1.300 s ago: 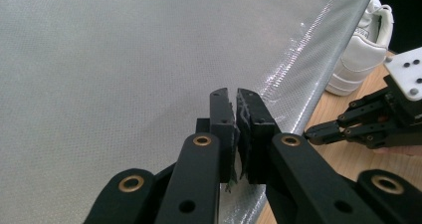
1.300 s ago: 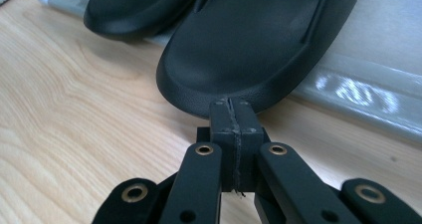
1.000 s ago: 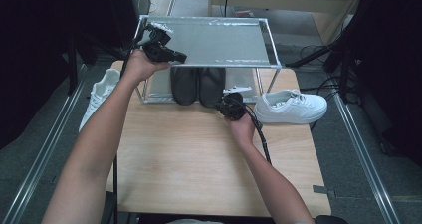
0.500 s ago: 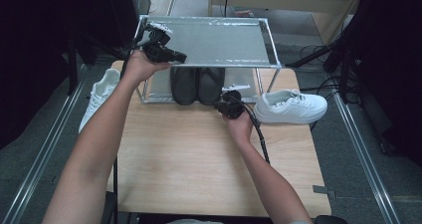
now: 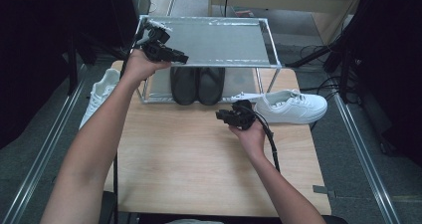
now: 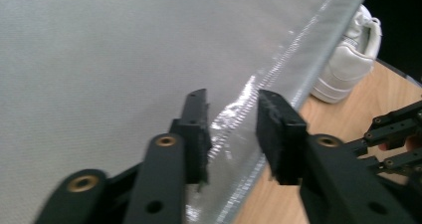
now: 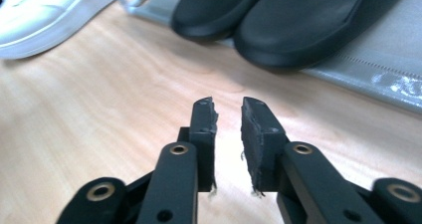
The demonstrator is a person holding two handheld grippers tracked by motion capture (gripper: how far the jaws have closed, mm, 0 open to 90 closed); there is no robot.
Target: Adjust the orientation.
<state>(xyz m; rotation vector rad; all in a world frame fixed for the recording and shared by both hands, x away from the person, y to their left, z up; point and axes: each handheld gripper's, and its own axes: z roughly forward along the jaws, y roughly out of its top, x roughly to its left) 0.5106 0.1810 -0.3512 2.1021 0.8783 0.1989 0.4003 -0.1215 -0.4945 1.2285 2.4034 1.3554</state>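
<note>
The right gripper (image 5: 225, 116), jaws just parting and empty, is hovering just in front of the black shoes (image 5: 197, 84). The white sneaker (image 5: 293, 107) is lying lengthwise to its right. The left gripper (image 5: 169, 55), also just spreading, is hovering over the rack's top shelf (image 5: 224, 40).

Overhead wide; gripper views close; black shoes (image 5: 198, 84) shared.

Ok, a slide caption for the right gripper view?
Right gripper, jaws apart and empty, faces black shoes on the rack's lower shelf.

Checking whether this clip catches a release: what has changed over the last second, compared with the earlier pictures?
The right hand-held gripper has drawn back from the black shoes toward the person. Its jaws have just been opening and now stand slightly apart with nothing between them. The left hand-held gripper kept its place at the rack's top shelf; its jaws have just been opening too. Both white sneakers and the black shoes stayed put.
</note>
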